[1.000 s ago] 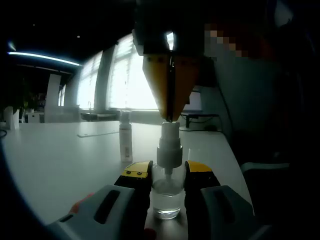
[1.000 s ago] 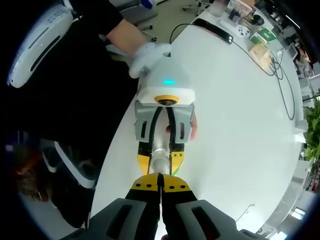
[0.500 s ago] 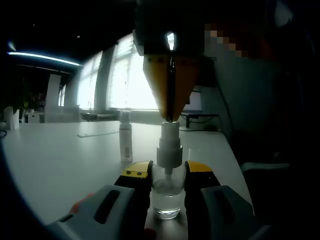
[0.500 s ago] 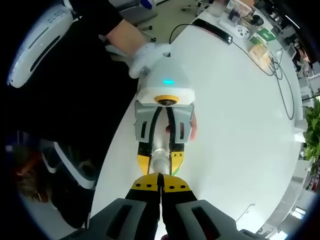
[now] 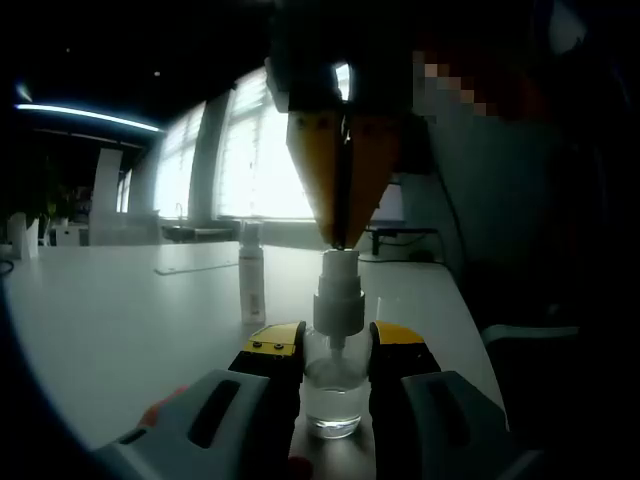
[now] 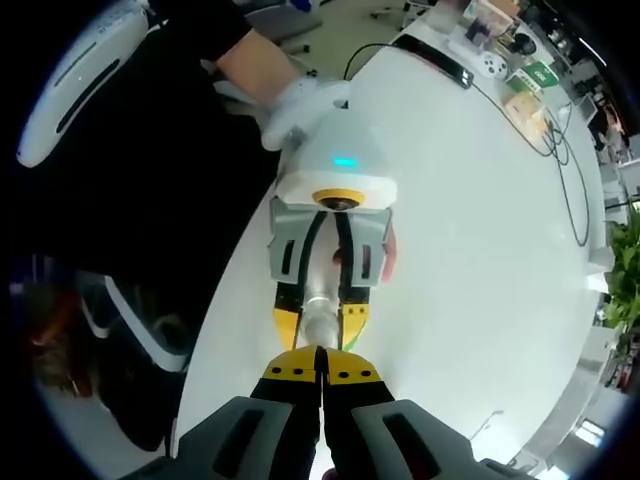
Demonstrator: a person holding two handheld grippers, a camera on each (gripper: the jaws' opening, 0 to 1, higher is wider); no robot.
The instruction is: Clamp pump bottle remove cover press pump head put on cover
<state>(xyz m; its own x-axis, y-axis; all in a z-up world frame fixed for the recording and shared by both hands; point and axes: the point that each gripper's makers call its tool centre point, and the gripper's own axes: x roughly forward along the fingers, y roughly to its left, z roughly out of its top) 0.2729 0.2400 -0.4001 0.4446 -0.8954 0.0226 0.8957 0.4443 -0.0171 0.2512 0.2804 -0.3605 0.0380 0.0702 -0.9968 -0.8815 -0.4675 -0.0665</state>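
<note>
Left gripper view has the left claw [image 5: 335, 350] clamped around the clear pump bottle [image 5: 333, 385] at lower center, standing on the white counter [image 5: 120, 320]. Right claw [image 5: 338, 235], jaws pinched together, comes from the top onto the pump head [image 5: 338, 265]. Another small bottle [image 5: 251, 275] stands left of it.
</note>
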